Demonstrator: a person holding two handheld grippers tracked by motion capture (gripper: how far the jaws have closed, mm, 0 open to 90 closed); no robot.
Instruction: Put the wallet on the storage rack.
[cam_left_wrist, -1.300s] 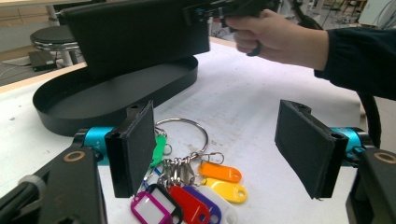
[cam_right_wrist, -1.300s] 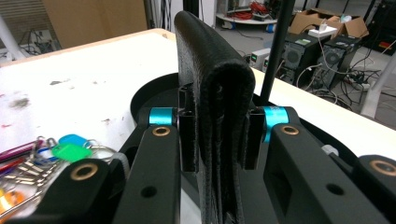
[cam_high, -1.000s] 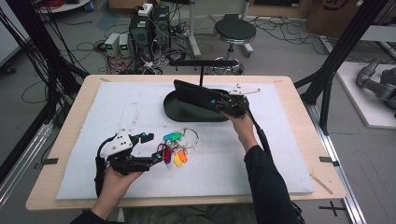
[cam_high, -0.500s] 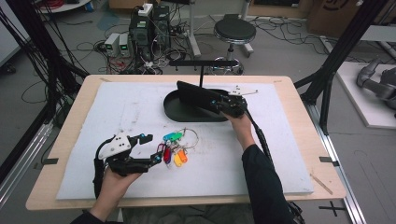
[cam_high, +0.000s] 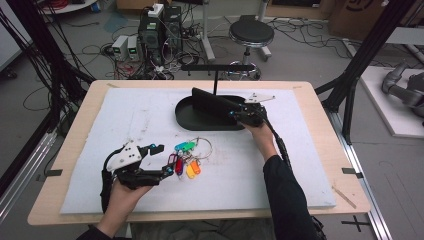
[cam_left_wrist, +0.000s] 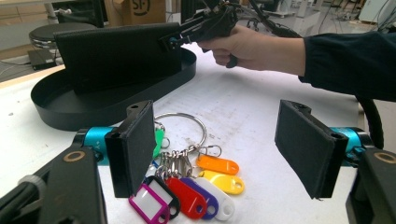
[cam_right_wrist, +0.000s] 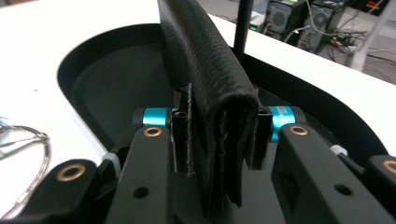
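Two grippers: right gripper (cam_right_wrist: 217, 140) jaws just easing around black wallet (cam_right_wrist: 205, 84); left gripper (cam_left_wrist: 219, 149) wide open, empty.

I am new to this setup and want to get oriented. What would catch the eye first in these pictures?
The bunch of coloured key tags on a metal ring stands out, lying on the white mat just in front of the open left gripper. Behind it, the right gripper has a folded black wallet standing on edge between its jaws, over the black oval tray at the far side.
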